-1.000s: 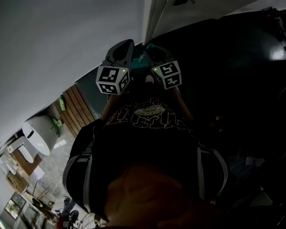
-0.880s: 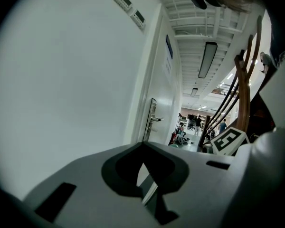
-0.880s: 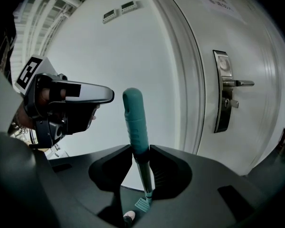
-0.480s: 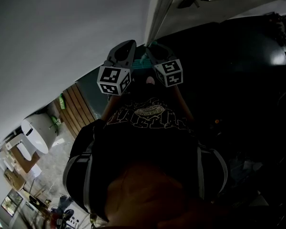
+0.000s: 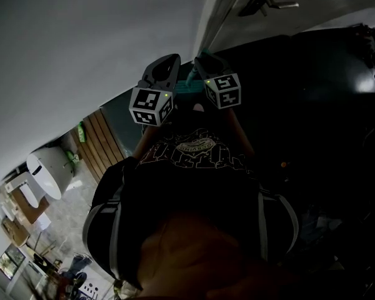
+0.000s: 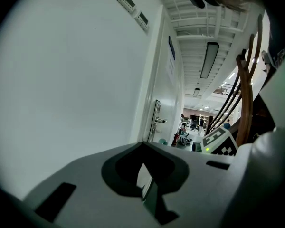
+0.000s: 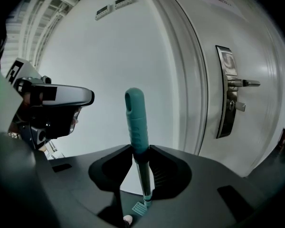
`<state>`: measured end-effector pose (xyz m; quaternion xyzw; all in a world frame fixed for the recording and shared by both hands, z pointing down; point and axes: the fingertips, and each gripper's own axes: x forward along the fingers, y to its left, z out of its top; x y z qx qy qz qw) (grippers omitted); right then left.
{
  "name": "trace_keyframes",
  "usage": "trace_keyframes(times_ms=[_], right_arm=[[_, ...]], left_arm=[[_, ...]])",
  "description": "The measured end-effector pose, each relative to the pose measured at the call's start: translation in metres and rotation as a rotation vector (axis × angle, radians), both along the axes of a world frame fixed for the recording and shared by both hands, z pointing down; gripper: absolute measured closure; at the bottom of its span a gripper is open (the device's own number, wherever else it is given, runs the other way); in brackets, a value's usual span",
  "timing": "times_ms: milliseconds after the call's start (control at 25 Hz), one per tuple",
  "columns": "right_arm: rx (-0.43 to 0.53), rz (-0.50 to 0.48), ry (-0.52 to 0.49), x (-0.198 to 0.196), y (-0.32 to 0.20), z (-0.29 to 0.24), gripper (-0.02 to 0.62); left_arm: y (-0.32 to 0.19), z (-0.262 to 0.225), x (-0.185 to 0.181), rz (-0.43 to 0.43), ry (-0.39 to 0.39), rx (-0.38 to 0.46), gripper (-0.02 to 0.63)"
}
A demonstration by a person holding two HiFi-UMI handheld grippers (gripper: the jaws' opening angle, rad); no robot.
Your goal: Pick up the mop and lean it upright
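A white wall [image 7: 109, 70] runs up to a pale door [image 7: 261, 37] with a metal lever handle [image 7: 238, 83]. Two small wall switches [image 7: 115, 6] sit high on the wall to the left of the door. The mop [image 7: 136, 122] stands in front of the wall just left of the door frame, close to upright. Its teal ribbed grip rises above the right gripper [image 7: 141, 161]. That gripper's jaws are clamped round the thin pole right under the grip. Far below, a teal ribbed piece at the pole's lower end shows through the gap, too small to make out further. Whether the grip touches the wall cannot be told. The left gripper [image 6: 143, 177] is further left of the door than the mop, near it but not touching it. Its jaws are drawn together to a thin slit with nothing between them. The right gripper's marker cube [image 6: 219, 141] shows just beside it, on the door side.
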<state>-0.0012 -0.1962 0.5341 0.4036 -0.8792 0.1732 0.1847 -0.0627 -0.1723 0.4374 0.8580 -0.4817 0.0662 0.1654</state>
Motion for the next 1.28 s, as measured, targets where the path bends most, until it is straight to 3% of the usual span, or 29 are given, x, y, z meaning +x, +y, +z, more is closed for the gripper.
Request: trace_keyframes(times_ms=[1280], right_arm=[[0.002,0.033,0.004,-0.016,-0.087,0.012,0.477]], left_arm=[[-0.025,0.003,-0.034,-0.058,0.004,-0.001,0.558]])
